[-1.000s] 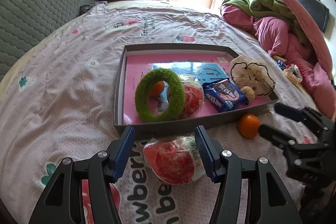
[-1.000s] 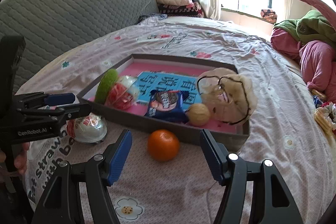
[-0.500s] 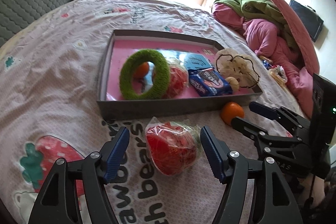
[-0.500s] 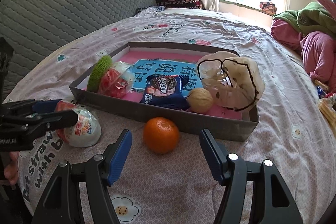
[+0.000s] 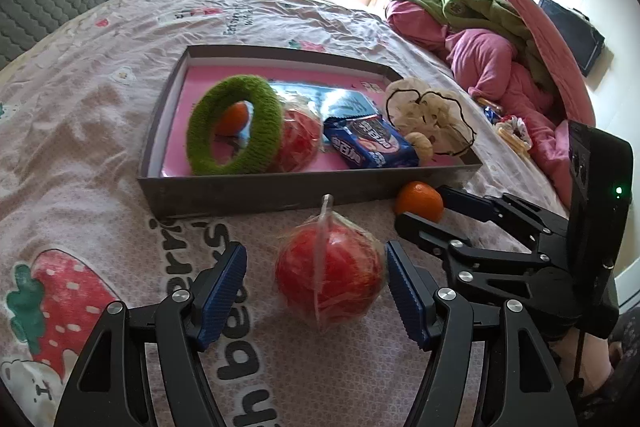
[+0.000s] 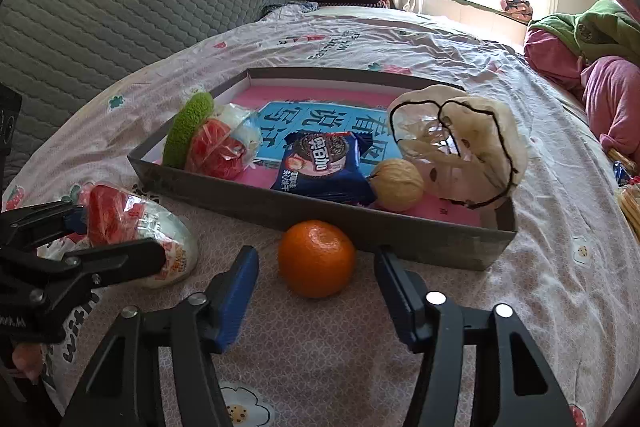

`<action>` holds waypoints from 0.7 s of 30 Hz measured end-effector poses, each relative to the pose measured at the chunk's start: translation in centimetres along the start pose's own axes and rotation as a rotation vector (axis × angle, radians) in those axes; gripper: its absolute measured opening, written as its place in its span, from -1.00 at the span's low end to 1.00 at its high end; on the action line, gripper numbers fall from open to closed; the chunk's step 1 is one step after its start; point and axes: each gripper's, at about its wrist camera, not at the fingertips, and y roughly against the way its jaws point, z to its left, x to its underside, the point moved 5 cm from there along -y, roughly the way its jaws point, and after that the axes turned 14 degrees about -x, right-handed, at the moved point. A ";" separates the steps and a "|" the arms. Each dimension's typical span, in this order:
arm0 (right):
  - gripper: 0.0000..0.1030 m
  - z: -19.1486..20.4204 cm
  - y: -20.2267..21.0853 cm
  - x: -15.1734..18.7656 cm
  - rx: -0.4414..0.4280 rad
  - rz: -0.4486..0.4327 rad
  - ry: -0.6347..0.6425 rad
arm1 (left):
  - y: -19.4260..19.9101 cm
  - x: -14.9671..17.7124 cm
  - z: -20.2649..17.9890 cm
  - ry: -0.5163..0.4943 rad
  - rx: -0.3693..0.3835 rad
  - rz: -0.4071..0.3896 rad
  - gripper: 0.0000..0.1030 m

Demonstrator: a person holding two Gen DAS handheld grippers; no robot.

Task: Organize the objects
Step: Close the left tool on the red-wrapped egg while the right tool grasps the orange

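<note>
A red snack ball in clear wrap [image 5: 328, 275] lies on the bedsheet in front of the grey tray [image 5: 260, 193]. My left gripper [image 5: 312, 267] is open around it, and the pads do not press on it. An orange [image 6: 316, 259] rests against the tray's front wall [image 6: 400, 235]. My right gripper [image 6: 316, 267] straddles it with its jaws closing, a gap still on both sides. The left wrist view shows the right gripper [image 5: 436, 215] at the orange [image 5: 418, 201]. The right wrist view shows the left gripper [image 6: 100, 235] around the wrapped snack [image 6: 132, 219].
The tray holds a green fuzzy ring [image 5: 234, 125], a second orange [image 5: 232, 117], another wrapped red snack [image 5: 300, 143], a blue biscuit pack [image 6: 324, 167], a walnut [image 6: 396, 185] and a cream cloth piece [image 6: 460, 143]. Pink and green bedding [image 5: 500, 43] is piled at the right.
Both grippers have sunk closer to the sheet and their objects. The left jaws have widened around the wrapped snack. The right jaws have narrowed around the orange.
</note>
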 end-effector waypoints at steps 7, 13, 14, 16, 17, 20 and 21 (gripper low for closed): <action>-0.21 -0.5 -0.5 0.1 -0.024 0.012 -0.026 | -1.1 0.6 -0.5 -0.015 -0.015 0.031 0.11; -0.22 -0.5 -0.4 0.1 -0.034 0.003 -0.030 | -0.8 0.3 -0.5 -0.002 0.001 0.020 0.10; -0.22 -0.4 -0.3 0.0 -0.036 -0.001 -0.027 | -0.8 0.2 -0.5 -0.002 0.000 0.018 0.10; -0.22 -0.1 -0.1 -0.1 -0.039 -0.010 -0.016 | -0.5 0.1 -0.6 -0.005 -0.004 0.008 0.10; -0.22 0.1 0.1 -0.2 -0.038 -0.015 -0.009 | -0.3 0.0 -0.6 -0.008 -0.009 0.000 0.10; -0.22 0.5 0.3 -0.5 -0.037 -0.024 0.007 | 0.2 -0.3 -0.6 -0.010 -0.009 -0.015 0.10; -0.22 0.5 0.5 -0.6 -0.038 -0.029 0.010 | 0.3 -0.4 -0.6 -0.010 -0.012 -0.019 0.10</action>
